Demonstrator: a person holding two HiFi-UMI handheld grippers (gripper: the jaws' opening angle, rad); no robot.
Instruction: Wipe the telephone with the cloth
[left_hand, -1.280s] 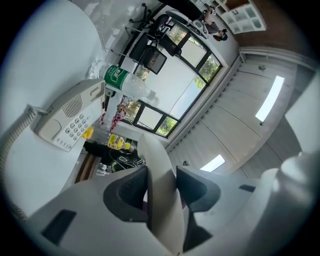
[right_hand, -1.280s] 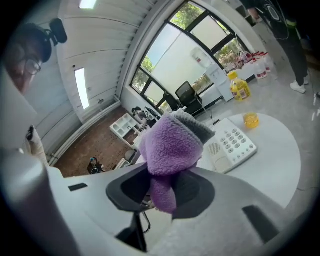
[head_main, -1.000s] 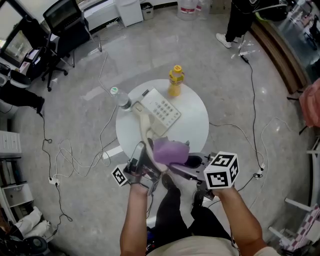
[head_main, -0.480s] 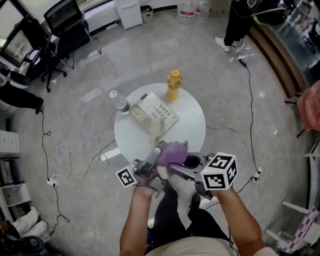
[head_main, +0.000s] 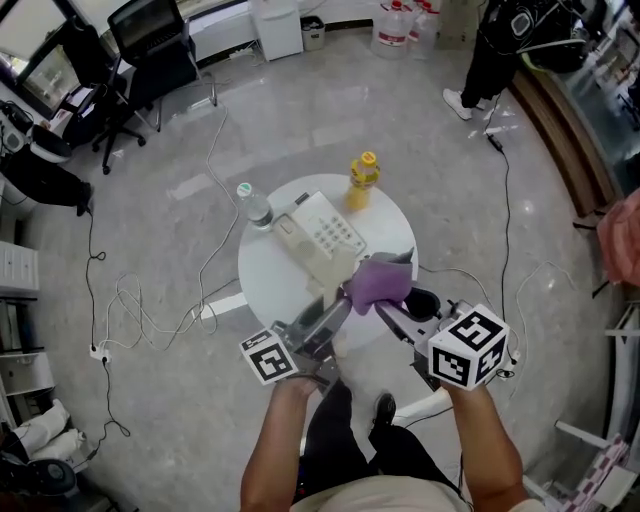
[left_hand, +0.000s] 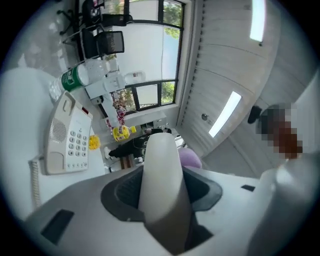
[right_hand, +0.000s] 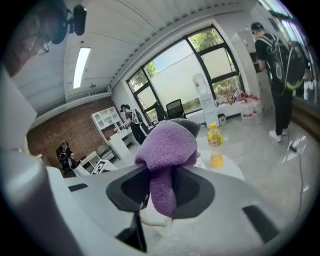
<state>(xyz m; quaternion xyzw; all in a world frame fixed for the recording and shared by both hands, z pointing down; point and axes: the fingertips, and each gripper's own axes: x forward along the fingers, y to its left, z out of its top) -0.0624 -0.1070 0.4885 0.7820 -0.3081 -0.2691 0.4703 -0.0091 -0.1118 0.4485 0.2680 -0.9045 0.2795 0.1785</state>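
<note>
Your left claw (head_main: 320, 323) is closing on the beige telephone handset (left_hand: 160, 167). The handset sits between its pads, long axis running straight out along the claw and tip pointing toward the purple fleece cloth (right_hand: 167, 145). Your right claw (right_hand: 162, 190) is clamped on that cloth, which bunches above the pads. The beige telephone base (head_main: 328, 236) lies diagonally on the round white tabletop (head_main: 268, 278), keypad up.

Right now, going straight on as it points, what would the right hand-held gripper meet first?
Probably the telephone: the right hand-held gripper, shut on the purple cloth, points at its near edge, though height is unclear.
</note>
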